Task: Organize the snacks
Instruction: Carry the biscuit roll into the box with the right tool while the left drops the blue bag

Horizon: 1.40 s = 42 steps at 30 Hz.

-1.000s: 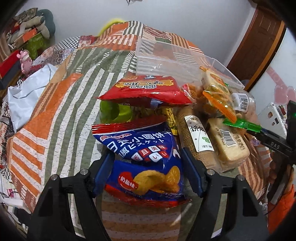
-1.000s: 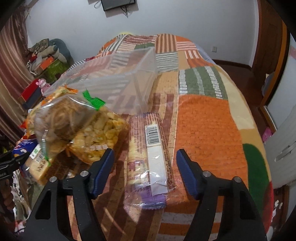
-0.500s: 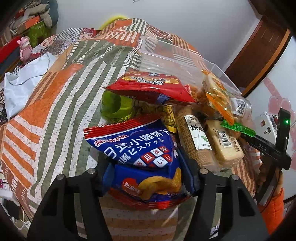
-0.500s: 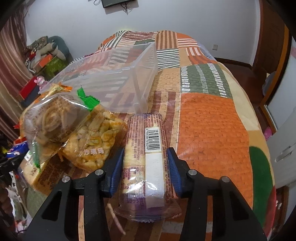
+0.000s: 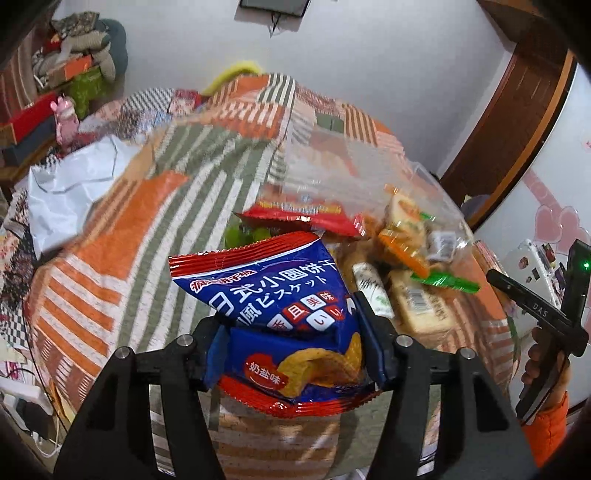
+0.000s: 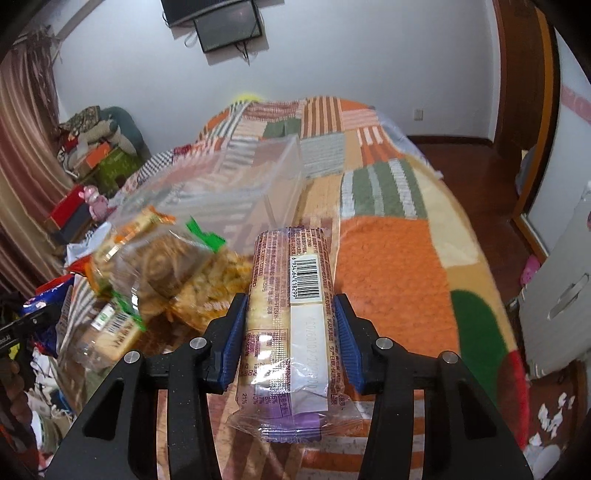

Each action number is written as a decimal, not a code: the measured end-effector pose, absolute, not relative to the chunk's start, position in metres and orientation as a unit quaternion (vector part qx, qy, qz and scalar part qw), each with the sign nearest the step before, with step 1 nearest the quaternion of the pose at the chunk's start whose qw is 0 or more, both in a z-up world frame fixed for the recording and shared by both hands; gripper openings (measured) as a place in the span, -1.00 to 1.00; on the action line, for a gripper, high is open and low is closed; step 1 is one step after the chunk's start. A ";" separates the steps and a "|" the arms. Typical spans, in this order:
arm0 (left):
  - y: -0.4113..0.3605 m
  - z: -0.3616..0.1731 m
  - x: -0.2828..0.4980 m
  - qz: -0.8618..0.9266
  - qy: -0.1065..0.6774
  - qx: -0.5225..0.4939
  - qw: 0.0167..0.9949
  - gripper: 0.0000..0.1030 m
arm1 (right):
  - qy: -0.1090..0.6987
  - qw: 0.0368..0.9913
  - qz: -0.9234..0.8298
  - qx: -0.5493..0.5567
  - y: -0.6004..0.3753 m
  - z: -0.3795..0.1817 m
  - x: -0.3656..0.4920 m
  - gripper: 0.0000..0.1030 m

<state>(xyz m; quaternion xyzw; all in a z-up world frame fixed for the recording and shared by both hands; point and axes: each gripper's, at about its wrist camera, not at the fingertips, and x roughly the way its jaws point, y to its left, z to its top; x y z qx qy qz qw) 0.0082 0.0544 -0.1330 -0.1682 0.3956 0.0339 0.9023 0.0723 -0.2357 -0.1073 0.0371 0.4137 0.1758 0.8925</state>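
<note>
We clamp the left hand-held gripper (image 5: 288, 345) on the blue bag (image 5: 273, 306) and the right hand-held gripper (image 6: 290, 332) on the cracker pack (image 6: 291, 325), both near the clear bin (image 6: 236, 184).

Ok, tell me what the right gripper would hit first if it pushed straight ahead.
Probably the clear plastic bin, lying just beyond the biscuit pack clamped in the right gripper; depth is unclear, so it might pass along the bin's right edge.

A home bedroom: a bed under an orange, green and striped patchwork blanket (image 6: 388, 251) fills mid-frame, a black wall-mounted television (image 6: 221, 22) hangs at top, a brown wooden door frame (image 5: 509, 125) stands upper right.
</note>
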 end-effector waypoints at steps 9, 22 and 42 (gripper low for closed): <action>0.051 -0.085 0.013 0.029 0.338 -0.141 0.930 0.16 | 0.366 0.909 0.195 0.045 -0.225 -0.081 0.076 -0.17; 0.040 -0.061 0.073 0.021 0.306 -0.100 0.947 0.16 | 0.323 0.919 0.222 0.043 -0.198 -0.061 0.098 -0.17; 0.040 -0.074 0.168 0.003 0.337 -0.074 0.939 0.16 | 0.339 0.909 0.240 0.042 -0.170 -0.074 0.151 -0.17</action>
